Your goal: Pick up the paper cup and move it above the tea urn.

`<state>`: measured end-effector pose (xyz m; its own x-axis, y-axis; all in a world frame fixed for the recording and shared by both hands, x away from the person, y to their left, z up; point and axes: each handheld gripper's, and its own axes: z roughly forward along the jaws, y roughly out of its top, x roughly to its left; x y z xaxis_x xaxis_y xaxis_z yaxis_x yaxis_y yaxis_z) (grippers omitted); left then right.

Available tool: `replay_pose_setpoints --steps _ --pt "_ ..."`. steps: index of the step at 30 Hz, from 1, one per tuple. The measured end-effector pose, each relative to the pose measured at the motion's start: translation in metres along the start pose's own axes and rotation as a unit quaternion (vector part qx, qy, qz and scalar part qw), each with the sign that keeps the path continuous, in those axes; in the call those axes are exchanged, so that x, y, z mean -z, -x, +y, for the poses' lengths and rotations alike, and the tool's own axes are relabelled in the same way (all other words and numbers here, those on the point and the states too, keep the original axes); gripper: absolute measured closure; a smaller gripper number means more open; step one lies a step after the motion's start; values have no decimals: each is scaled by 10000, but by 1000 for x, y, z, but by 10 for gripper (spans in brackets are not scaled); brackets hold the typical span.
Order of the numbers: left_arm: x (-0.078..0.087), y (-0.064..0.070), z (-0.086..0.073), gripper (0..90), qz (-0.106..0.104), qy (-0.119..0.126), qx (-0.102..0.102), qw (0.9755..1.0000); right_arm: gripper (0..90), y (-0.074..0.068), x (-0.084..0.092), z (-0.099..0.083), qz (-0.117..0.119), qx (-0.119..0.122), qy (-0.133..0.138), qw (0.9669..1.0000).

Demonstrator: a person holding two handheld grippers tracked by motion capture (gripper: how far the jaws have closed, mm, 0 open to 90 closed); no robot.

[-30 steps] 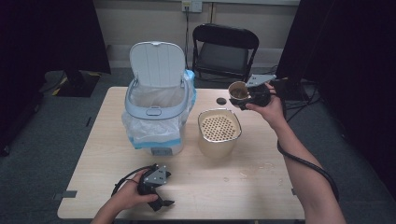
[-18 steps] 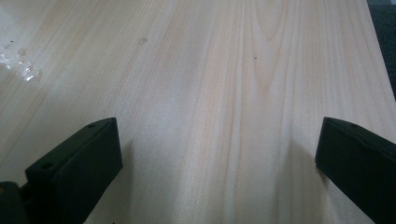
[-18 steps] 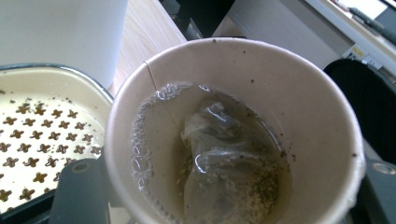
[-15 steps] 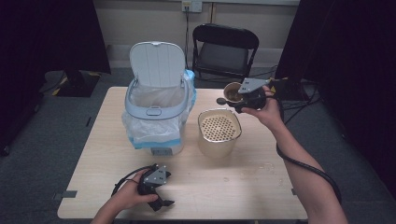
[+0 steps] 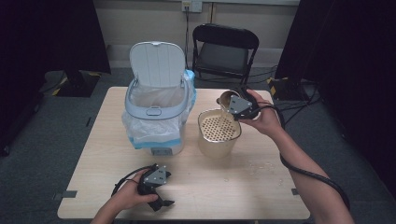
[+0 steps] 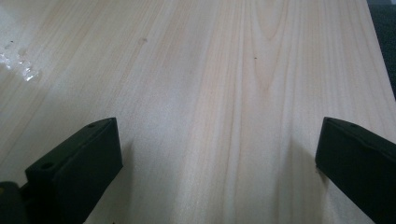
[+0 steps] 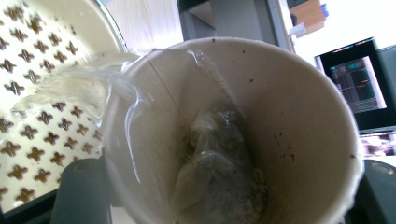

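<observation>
You had the pour well under way. Your right tongs (image 5: 232, 103) were clamped around a paper cup (image 7: 233, 135), one jaw on each side of its wall, and the jaws had just been closing a little further on it. You held the cup tilted over the back rim of the beige strainer bin (image 5: 218, 133), which stood on the desk (image 5: 261, 186) just to the right of the white trash can (image 5: 156, 112). In the right gripper view a stream of liquid (image 7: 74, 88) ran off the cup's lip onto the perforated insert (image 7: 32, 126), so the draining was in progress, not finished. A wet tea bag (image 7: 219, 163) clung to the inside of the cup, with loose specks stuck on the wall around it.

By my reading, what remained was to let the last liquid run out and then get rid of the tea bag and the cup; the trash can stood with its lid up and a plastic liner in it, a likely place for them.

Your left tongs (image 5: 161, 203) rested on the desk near its front edge, spread wide with nothing but bare wood between them.

I could read no brand, label or writing on anything; the text on the distant monitor (image 7: 357, 81) was too small.
</observation>
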<state>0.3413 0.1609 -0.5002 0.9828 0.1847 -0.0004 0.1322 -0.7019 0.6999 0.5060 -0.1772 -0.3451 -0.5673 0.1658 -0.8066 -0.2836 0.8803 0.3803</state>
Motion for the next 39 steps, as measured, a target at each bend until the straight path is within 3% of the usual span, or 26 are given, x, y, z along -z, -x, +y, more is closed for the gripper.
replay_pose_setpoints --steps 2,3,6,9,10,11,13,14,15,18,19,20,21,22,23,25,26,27,28,30,31,32,33,34,36,39 --pt "0 0 0 0 0 -1 -1 10000 291 -4 1 3 -264 440 -171 9985" --pt "0 0 0 0 -2 -2 -3 10000 292 -5 1 4 -288 523 -183 9980" --pt "0 0 0 0 0 1 1 10000 293 -9 2 9 -508 1114 -378 9918" --pt "0 0 0 0 -1 -2 -2 10000 294 -14 3 13 -853 1828 -605 9776" --pt "0 0 0 0 -1 1 1 10000 294 -16 3 15 -1026 2217 -683 9673" --pt "0 0 0 0 0 0 -2 10000 293 -17 4 16 -1153 2387 -743 9614" --pt "0 0 0 0 0 0 -1 10000 293 -21 5 18 -1490 2822 -906 9434" --pt "0 0 0 0 -2 -1 1 10000 293 -22 6 19 -1652 3056 -914 9333" --pt "0 0 0 0 -1 -1 0 10000 293 -24 6 21 -1795 3366 -946 9195" --pt "0 0 0 0 0 0 1 10000 292 -29 8 23 -2141 3910 -951 8900" --pt "0 0 0 0 0 1 2 10000 292 -30 9 25 -2205 4046 -973 8822" --pt "0 0 0 0 -1 -2 0 10000 291 -31 10 25 -2361 4206 -939 8709" --pt "0 0 0 0 1 0 0 10000 288 -32 11 26 -2336 4188 -931 8726" --pt "0 0 0 0 0 1 2 10000 288 -31 12 28 -2152 4012 -892 8859" --pt "0 0 0 0 -1 0 0 10000 287 -30 12 29 -2118 3867 -868 8933" --pt "0 0 0 0 2 0 1 10000 287 -26 13 30 -1689 3108 -919 9308" --pt "0 0 0 0 0 0 2 10000 287 -25 13 29 -1605 2804 -938 9417" --pt "0 0 0 0 0 -2 2 10000 287 -19 14 27 -1338 2263 -899 9606" --pt "0 0 0 0 -1 1 5 10000 287 -15 14 26 -1141 1796 -875 9732" --pt "0 0 0 0 1 -2 -1 10000 287 -8 16 23 -829 979 -800 9885" --pt "0 0 0 0 1 -1 -1 10000 287 -2 17 20 -640 497 -744 9939" --pt "0 0 0 0 1 -1 -1 10000 286 2 18 17 -485 105 -680 9965" --pt "0 0 0 0 1 -1 1 10000 286 5 18 15 -431 -141 -606 9971" --pt "0 0 0 0 2 0 0 10000 286 10 19 11 -196 -638 -520 9964" --pt "0 0 0 0 1 -2 1 10000 285 14 20 7 1 -1136 -384 9928" --pt "0 0 0 0 2 -2 0 10000 284 22 21 -1 378 -1975 -197 9794"
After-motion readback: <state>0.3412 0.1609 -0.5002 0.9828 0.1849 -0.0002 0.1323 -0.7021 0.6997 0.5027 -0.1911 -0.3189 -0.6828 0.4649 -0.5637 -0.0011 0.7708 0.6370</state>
